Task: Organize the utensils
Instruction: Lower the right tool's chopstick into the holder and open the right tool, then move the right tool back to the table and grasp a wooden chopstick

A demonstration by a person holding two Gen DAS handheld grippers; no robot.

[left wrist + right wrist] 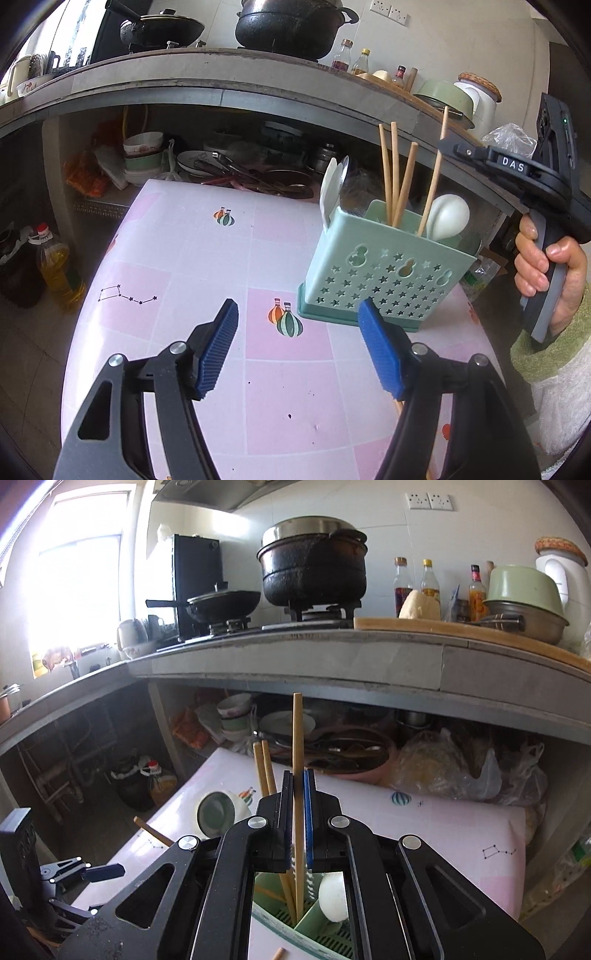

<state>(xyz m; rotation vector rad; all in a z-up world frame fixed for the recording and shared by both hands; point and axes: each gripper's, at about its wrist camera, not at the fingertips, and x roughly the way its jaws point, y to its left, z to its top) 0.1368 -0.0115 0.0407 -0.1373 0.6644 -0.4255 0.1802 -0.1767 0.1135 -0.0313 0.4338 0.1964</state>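
Right tongs (pixel 296 812) are pinched tight on a single wooden chopstick (pixel 297 734), held upright over the mint-green utensil caddy (pixel 384 273) — probably so it drops straight in beside the other chopsticks (pixel 391 173) and the white spoon (pixel 447 216). Left tongs (pixel 297 347) hang spread with nothing between them, low over the pink worktop (pixel 207 251) — one more chopstick lies just under the right-hand finger.

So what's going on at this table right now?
A person is sorting utensils into a green caddy on the pink-tiled table. The right gripper is shut on a wooden chopstick, holding it upright over the caddy, which already holds chopsticks and white spoons. The left gripper hangs open and empty above the table, with another chopstick lying under it.
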